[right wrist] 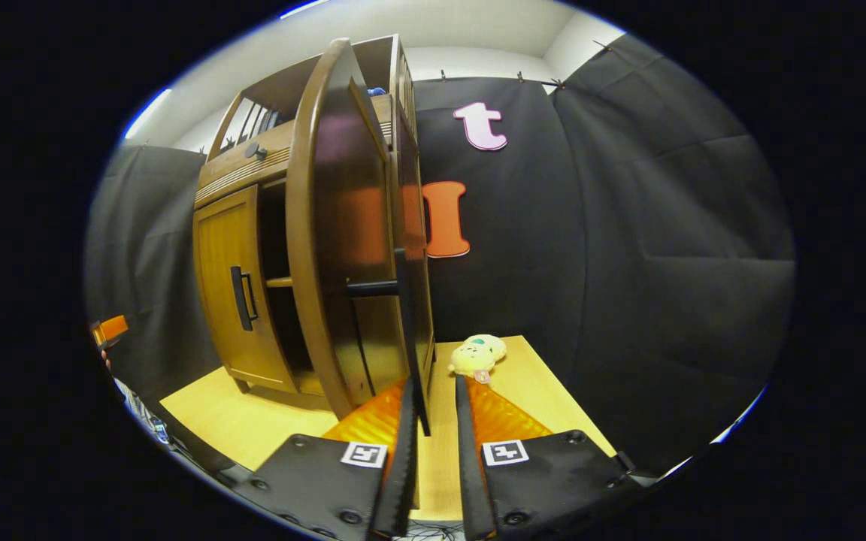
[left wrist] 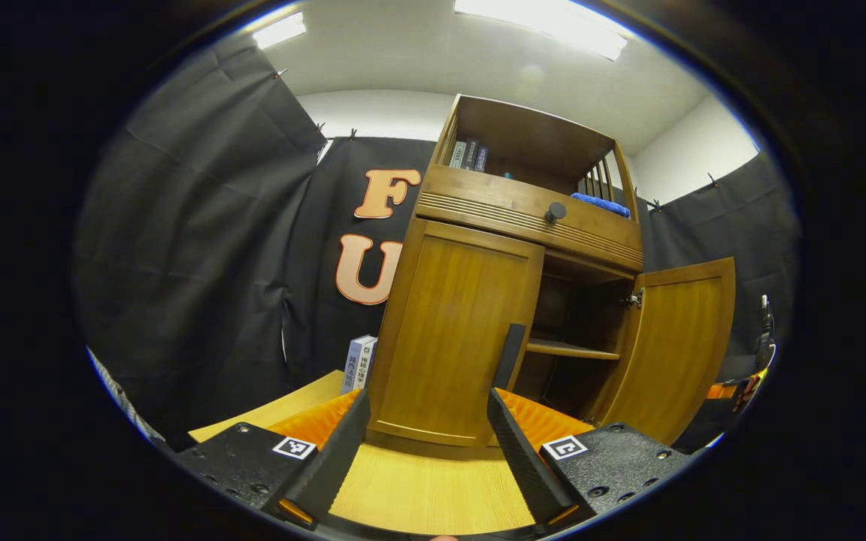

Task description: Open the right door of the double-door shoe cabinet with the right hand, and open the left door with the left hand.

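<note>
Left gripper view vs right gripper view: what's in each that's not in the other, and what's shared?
Left gripper view: open left gripper, shelf books, blue cloth, a book beside the cabinet. Right gripper view: right gripper at the open door's handle, plush toy. Both: cabinet, left door closed, right door open.

Plush toy [right wrist: 477,355] right of cabinet [right wrist: 267,248]

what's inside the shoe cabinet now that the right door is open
Behind the open right door of the shoe cabinet, one bare wooden shelf shows. The closed left door hides the rest.
</note>
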The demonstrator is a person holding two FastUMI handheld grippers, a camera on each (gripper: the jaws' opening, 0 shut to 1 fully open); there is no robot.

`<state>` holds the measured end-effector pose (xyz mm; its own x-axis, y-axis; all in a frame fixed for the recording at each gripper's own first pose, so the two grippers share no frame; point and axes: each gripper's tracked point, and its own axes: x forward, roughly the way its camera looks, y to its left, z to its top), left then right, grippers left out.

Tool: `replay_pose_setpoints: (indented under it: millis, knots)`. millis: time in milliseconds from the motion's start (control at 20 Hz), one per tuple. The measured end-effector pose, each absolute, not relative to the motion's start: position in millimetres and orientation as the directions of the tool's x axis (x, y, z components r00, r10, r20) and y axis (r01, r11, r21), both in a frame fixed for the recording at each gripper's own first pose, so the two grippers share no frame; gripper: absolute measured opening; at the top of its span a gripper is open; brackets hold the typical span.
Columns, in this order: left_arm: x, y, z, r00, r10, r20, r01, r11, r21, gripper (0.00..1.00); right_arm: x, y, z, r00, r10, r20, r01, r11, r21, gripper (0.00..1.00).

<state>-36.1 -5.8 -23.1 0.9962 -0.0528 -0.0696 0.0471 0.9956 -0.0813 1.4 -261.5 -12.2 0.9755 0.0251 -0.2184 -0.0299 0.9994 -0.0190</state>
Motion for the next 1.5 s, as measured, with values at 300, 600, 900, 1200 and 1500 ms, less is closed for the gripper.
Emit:
replay_pose_setpoints:
  millis: [300,600,900,1200,1500]
  knots:
    - [-37,-7,-19,0.997,-0.054,-0.062,0.049,0.996,-0.079,0.91,-8,-263,-18,0.98,-0.012,-0.197,0.014,1.0,0.006,0.34]
    - [-23,-24,-24,0.993,-0.1,-0.07,0.094,0.991,-0.091,0.91,-52,-263,-21,0.975,-0.162,-0.153,0.17,0.984,0.042,0.33]
    - [4,-39,-22,0.99,-0.132,-0.057,0.126,0.987,-0.095,0.92,-84,-229,12,0.974,-0.212,-0.073,0.215,0.976,0.028,0.33]
    - [58,-70,-16,0.98,-0.189,-0.054,0.184,0.979,-0.088,0.94,-86,-163,13,0.977,-0.2,-0.068,0.198,0.98,-0.024,0.23]
    - [122,-121,-22,0.955,-0.285,-0.083,0.274,0.954,-0.121,0.92,-65,-114,8,0.992,-0.104,-0.076,0.102,0.995,-0.022,0.43]
